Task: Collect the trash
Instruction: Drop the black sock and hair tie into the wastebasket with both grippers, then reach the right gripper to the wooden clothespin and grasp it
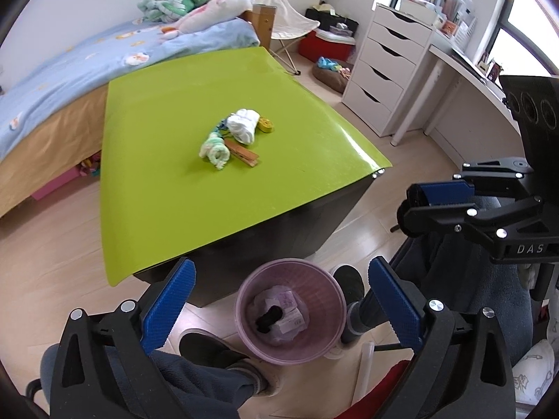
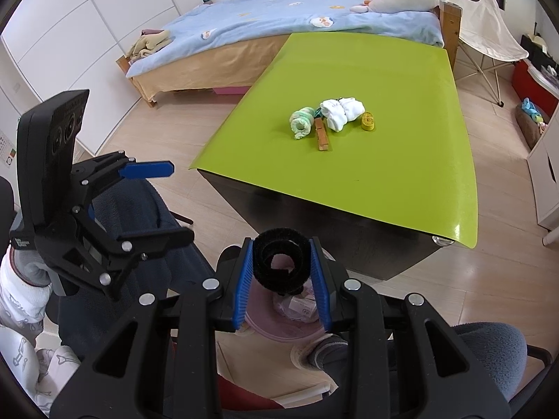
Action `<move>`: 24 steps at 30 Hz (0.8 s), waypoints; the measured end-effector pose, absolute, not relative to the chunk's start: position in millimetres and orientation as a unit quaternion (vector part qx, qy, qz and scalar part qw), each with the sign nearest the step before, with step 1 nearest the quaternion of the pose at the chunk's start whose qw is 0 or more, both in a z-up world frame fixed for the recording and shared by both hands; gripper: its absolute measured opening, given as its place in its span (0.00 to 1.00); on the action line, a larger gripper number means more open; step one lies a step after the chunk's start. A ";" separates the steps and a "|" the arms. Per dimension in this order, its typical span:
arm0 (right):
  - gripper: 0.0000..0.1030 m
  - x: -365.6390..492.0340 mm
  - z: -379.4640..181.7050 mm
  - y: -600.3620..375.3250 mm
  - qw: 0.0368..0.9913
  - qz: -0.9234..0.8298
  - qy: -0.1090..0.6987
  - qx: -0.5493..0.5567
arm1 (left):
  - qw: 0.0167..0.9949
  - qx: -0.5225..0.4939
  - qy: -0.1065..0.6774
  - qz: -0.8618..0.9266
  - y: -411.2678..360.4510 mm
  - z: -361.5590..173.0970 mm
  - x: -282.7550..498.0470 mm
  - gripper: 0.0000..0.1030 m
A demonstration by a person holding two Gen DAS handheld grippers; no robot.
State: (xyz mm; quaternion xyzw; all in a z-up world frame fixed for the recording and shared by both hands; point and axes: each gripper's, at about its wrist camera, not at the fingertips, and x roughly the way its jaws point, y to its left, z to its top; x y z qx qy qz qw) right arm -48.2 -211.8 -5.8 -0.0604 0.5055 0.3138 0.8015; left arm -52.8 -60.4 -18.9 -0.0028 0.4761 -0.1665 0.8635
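The left gripper (image 1: 279, 309) is hanging released and wide directly over the pink bin (image 1: 290, 310), which is holding paper scraps (image 1: 291, 316) and a black roll (image 1: 269, 318). The right gripper (image 2: 281, 281) is clenching a black strap coil (image 2: 280, 261) just above that bin.

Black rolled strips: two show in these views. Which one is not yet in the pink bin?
The black rolled strip clamped in the right hand-held gripper above the pink bin; the other black roll lies inside.

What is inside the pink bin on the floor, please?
Inside the pink bin lie a black roll, white paper scraps with print and crumpled clear plastic. The bottom beneath them is covered, so anything deeper cannot be seen.
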 end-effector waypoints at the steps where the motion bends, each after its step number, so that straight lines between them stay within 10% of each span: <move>1: 0.31 -48.7 -6.0 -210.6 0.801 0.315 0.506 -0.061 | 0.865 -0.003 0.475 -0.163 -58.6 -17.9 -53.8 0.93; 16: 0.34 -54.6 -5.9 -181.0 0.780 0.357 0.508 -0.077 | 0.874 -0.023 0.467 -0.133 -25.3 -9.1 -58.6 0.93; 19: 0.76 -53.8 -8.6 -179.5 0.780 0.357 0.508 -0.077 | 0.874 -0.024 0.467 -0.133 -24.9 -9.0 -58.4 0.93; 24: 0.89 -49.8 -10.6 -184.7 0.786 0.343 0.510 -0.070 | 0.874 -0.023 0.468 -0.132 -25.8 -9.6 -58.4 0.93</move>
